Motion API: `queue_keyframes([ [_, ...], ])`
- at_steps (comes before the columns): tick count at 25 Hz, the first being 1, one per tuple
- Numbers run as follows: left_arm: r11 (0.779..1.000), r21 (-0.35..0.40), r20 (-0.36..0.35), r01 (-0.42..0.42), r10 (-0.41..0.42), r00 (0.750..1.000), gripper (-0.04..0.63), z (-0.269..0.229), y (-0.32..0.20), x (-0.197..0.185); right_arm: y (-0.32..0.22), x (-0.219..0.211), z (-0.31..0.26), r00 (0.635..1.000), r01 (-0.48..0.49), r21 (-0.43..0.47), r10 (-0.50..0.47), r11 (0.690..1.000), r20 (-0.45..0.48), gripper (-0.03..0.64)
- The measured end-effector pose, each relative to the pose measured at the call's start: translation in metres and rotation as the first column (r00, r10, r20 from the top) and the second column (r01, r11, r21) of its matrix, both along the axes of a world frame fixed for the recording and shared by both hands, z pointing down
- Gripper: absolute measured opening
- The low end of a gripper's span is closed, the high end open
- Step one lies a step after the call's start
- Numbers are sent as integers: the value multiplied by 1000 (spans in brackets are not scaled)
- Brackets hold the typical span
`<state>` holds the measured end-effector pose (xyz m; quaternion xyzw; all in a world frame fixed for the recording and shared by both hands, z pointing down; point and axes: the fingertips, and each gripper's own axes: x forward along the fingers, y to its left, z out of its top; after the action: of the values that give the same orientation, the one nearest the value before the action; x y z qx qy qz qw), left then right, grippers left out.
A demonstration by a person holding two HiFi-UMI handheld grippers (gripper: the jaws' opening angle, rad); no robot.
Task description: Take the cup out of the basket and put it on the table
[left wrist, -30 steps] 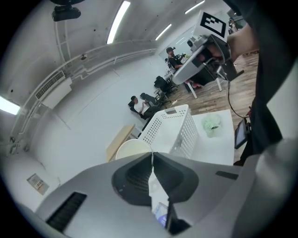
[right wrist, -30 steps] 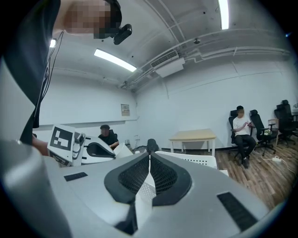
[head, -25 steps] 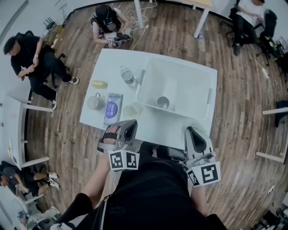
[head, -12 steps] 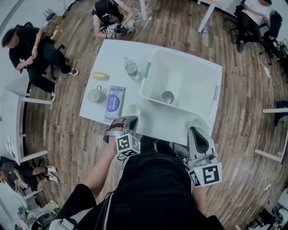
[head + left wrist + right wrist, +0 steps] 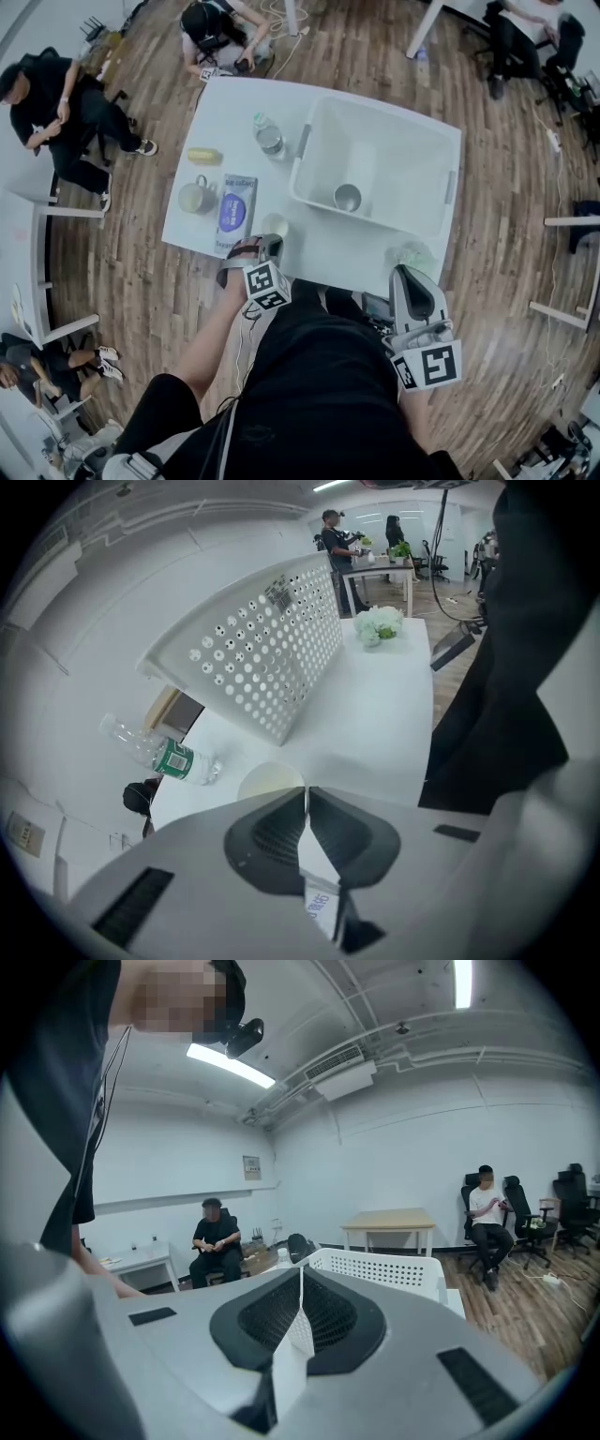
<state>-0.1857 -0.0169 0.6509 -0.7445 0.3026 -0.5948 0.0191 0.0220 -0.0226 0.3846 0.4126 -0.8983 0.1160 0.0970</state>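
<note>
The white desk (image 5: pixel 349 261) carries a white perforated basket (image 5: pixel 302 165) on its right half. Both grippers sit at the near edge: the left gripper (image 5: pixel 266 244) beside a paper cup (image 5: pixel 275 225), the right gripper (image 5: pixel 406 274) in front of the basket. Each has its fingers pressed together on nothing. The metal cup (image 5: pixel 347 198) stands upright inside the basket, close to its near wall. A good reach would spread the fingers first, come down over the rim, pinch one cup wall, then lift straight up before crossing to bare desk.
</note>
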Motion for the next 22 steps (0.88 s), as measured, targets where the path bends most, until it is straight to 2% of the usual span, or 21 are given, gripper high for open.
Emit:
queue_keyframes([
  [3,999,-32,-23,14,-15,1000,25,7,1,0,0,1,2,1000,-8,-4,8,1000,3,26],
  [5,999,-45,-34,16,-17,999,58,8,2,1,0,2,2,1000,-16,-6,16,1000,4,26],
  [9,999,-45,-44,8,-10,999,92,4,5,2,0,4,1,1000,-30,-6,30,1000,7,26],
  [13,999,-43,-64,17,-20,998,92,1,11,4,2,4,2,999,-32,-5,32,999,13,26],
  [18,999,1,-88,33,-33,996,91,-20,4,4,3,2,3,999,-29,-7,29,1000,19,26],
  [22,995,84,-128,55,-44,991,70,-51,-9,4,1,0,4,999,-29,-4,29,1000,24,26],
])
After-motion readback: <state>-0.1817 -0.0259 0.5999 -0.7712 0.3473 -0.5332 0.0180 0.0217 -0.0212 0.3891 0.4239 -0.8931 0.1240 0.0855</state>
